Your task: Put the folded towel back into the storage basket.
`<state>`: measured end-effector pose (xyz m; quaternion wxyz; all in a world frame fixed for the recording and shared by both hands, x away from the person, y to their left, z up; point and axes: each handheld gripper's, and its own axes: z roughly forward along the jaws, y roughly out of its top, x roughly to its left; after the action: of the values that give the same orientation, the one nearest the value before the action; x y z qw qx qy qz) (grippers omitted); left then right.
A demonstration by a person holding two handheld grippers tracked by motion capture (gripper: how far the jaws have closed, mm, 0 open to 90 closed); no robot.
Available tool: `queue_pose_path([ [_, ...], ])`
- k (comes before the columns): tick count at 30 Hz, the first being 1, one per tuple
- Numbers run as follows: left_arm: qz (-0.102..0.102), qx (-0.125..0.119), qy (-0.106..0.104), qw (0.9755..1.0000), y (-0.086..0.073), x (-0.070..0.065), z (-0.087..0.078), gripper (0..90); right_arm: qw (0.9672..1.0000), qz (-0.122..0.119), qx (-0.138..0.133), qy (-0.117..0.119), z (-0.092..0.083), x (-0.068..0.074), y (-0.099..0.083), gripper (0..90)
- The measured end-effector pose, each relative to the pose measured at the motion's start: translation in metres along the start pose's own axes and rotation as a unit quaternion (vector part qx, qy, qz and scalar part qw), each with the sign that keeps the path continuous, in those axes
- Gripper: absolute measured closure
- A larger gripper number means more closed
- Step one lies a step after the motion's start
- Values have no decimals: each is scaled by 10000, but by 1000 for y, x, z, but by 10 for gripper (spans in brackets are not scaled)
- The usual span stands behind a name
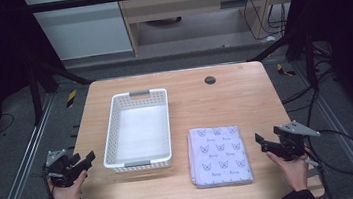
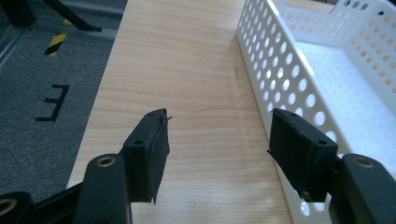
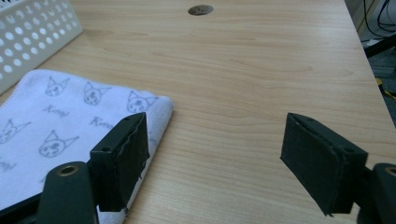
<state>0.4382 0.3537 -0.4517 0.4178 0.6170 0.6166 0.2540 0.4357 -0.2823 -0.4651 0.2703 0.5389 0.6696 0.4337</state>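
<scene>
Table [image 1: 230, 98] of pale wood carries a white perforated basket [image 1: 138, 129] left of centre, standing upright with grey handles at its near and far ends and nothing visible inside it. Just beside the basket, on its right and a little nearer the person, lies a folded lilac cloth [image 1: 219, 154] printed with small cat-like faces; it rests flat and apart from the basket. A dark round grommet [image 1: 210, 80] sits in the table top toward the far edge. The left tongs [image 1: 82, 163] are held at the table's left edge, near the basket's near-left corner, with jaws spread apart and nothing between them; in the left gripper view the basket's holed wall runs along just beside one jaw. The right tongs [image 1: 261, 141] hover at the right side, near the cloth's right edge, jaws also wide apart and empty; in the right gripper view one jaw overlaps the cloth's corner.
</scene>
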Motion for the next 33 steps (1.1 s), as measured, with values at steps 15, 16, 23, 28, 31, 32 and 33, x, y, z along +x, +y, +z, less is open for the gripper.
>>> queue_pose_path([
  [15, 261, -266, -347, 9987, 12, -26, -16, 357, 9994, -289, -105, 151, -4, 8, 6, 241],
  [16, 291, -277, -378, 9985, 13, -28, -17, 357, 9994, -289, -105, 151, -4, 8, 6, 241],
  [23, 463, -348, -591, 9966, 17, -45, -22, 356, 9990, -207, -256, 302, -8, 10, 14, 240],
  [28, 608, -416, -700, 9948, 20, -59, -25, 356, 9987, -236, -232, 387, -10, 11, 18, 280],
  [31, 702, -413, -740, 9939, 21, -67, -26, 355, 9985, -265, -179, 440, -11, 14, 20, 305],
  [32, 741, -407, -775, 9934, 21, -70, -27, 355, 9985, -288, -163, 446, -12, 14, 21, 312],
  [33, 770, -398, -828, 9928, 22, -73, -27, 353, 9983, -291, -179, 466, -13, 15, 23, 317],
])
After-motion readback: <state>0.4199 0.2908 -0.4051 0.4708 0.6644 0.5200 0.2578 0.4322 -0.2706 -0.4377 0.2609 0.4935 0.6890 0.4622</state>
